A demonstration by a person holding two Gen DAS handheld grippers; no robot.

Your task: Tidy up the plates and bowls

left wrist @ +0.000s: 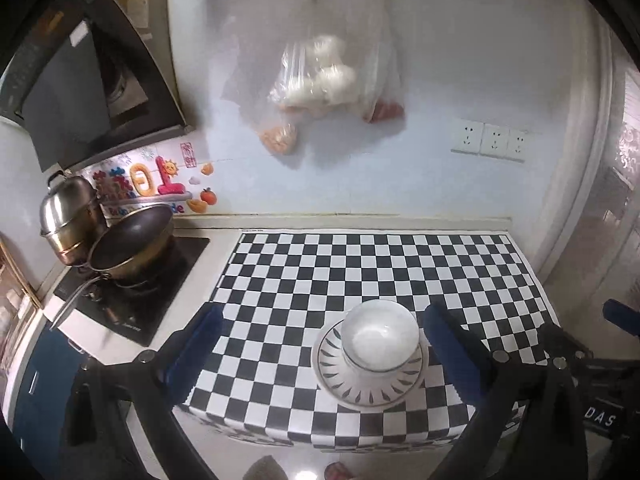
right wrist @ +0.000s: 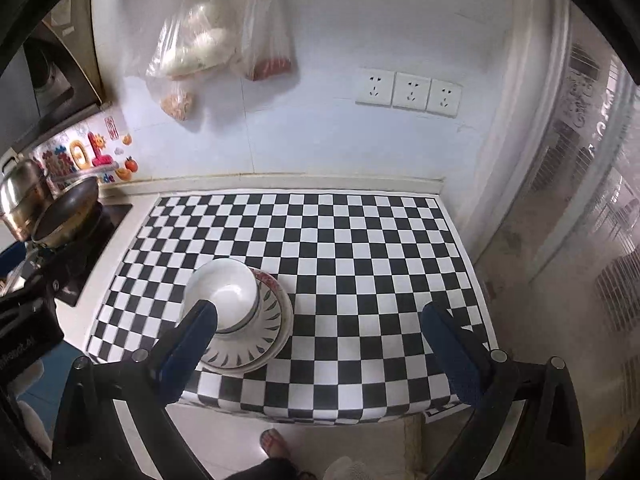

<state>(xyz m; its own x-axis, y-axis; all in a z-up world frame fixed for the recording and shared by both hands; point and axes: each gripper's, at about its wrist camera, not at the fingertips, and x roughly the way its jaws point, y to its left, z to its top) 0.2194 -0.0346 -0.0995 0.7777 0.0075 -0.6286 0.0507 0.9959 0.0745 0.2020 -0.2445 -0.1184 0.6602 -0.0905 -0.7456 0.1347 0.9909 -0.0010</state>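
Observation:
A white bowl (left wrist: 379, 335) sits on stacked plates, the top one with dark leaf marks on its rim (left wrist: 368, 390), near the front edge of the checkered mat (left wrist: 360, 264). My left gripper (left wrist: 322, 336) is open and empty, held above the front edge, the bowl between its fingers and nearer the right one. In the right wrist view the bowl (right wrist: 221, 294) and plates (right wrist: 264, 340) lie at the left; a red-patterned plate rim (right wrist: 268, 278) peeks out beneath. My right gripper (right wrist: 320, 330) is open and empty, its left finger (right wrist: 192, 336) in front of the stack.
A dark frying pan (left wrist: 132, 240) and a steel pot (left wrist: 68, 216) stand on the hob at the left. Plastic bags of food (left wrist: 320, 80) hang on the wall. Wall sockets (left wrist: 490, 140) are at the right. A sandalled foot (right wrist: 274, 444) shows on the floor below.

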